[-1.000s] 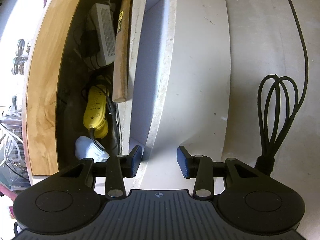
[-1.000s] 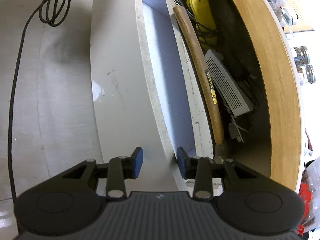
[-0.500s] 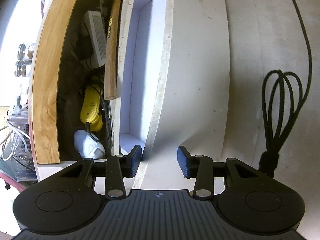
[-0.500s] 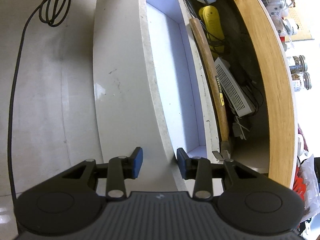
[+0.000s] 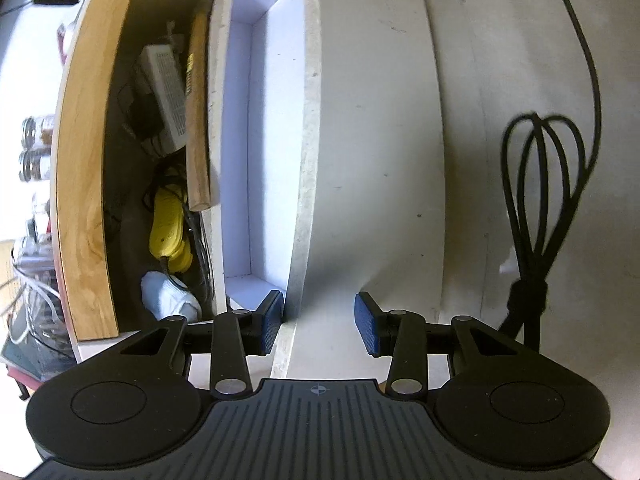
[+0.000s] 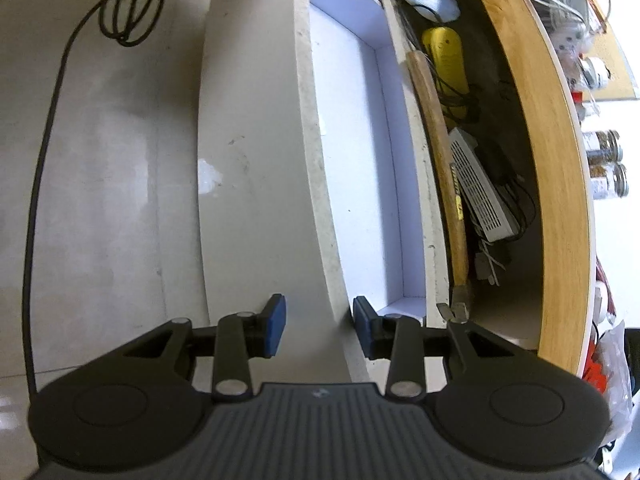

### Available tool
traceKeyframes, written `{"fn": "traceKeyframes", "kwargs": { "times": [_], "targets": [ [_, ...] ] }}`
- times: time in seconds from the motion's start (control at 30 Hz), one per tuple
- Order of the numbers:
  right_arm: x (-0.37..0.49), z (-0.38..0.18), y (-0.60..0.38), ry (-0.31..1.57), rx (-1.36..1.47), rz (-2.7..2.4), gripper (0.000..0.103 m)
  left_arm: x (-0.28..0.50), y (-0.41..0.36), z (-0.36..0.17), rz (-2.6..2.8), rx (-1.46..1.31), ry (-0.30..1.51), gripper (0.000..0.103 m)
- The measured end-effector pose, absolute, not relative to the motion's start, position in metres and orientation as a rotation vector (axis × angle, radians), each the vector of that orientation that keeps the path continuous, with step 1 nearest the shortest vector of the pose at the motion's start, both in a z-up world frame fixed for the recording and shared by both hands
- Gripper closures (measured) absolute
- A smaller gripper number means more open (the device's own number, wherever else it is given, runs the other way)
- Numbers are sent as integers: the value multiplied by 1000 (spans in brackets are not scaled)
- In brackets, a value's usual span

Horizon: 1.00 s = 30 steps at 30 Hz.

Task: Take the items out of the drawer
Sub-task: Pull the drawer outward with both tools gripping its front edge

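Note:
A white drawer (image 5: 308, 128) stands pulled out below a wooden desktop (image 5: 80, 208); its inside is a bare pale-blue floor (image 6: 352, 168). Both grippers straddle the drawer's front panel. My left gripper (image 5: 319, 324) is open, one finger inside the drawer and one outside the front. My right gripper (image 6: 319, 327) is open and stands the same way at the other end of the front (image 6: 320, 184). Behind the drawer's back wall, a wooden-handled hammer (image 5: 197, 120) (image 6: 440, 148), a white vented box (image 5: 166, 92) (image 6: 480, 196), a yellow device (image 5: 167, 232) (image 6: 446, 56) and a white cloth (image 5: 166, 296) lie in the cabinet.
A coiled black cable (image 5: 532, 200) (image 6: 128, 4) lies on the grey floor (image 5: 520, 40) in front of the drawer. Glass jars (image 6: 604, 164) and clutter stand on the desktop beyond the wooden edge.
The drawer has slid further out over the last second, showing more of its bare inside. Both grippers moved back with its front panel and stayed open.

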State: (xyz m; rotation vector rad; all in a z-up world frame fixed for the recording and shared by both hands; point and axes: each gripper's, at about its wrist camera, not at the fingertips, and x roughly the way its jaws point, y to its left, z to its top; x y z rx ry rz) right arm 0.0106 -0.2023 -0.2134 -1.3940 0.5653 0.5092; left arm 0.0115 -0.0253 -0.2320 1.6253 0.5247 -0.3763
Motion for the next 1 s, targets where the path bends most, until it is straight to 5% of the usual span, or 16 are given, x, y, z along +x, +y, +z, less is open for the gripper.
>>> {"fn": "traceKeyframes", "kwargs": {
  "times": [0.7,0.73,0.77,0.8,0.87,1.0],
  "targets": [
    [11,-212,-197,583,-1367,502,59,14,-30,-230,-364,1586,518,63],
    [11,-213,-197,589,-1364,502,58,14,-30,-231,-362,1590,513,59],
    [11,-213,-196,597,-1360,503,51,14,-30,-232,-359,1593,507,40],
    [11,-214,-196,607,-1356,505,33,14,-30,-232,-357,1593,499,23],
    [10,-217,-195,599,-1358,494,0,14,-32,-230,-355,1580,472,12],
    [10,-220,-193,573,-1380,473,0,13,-34,-227,-352,1556,427,3]
  ]
}}
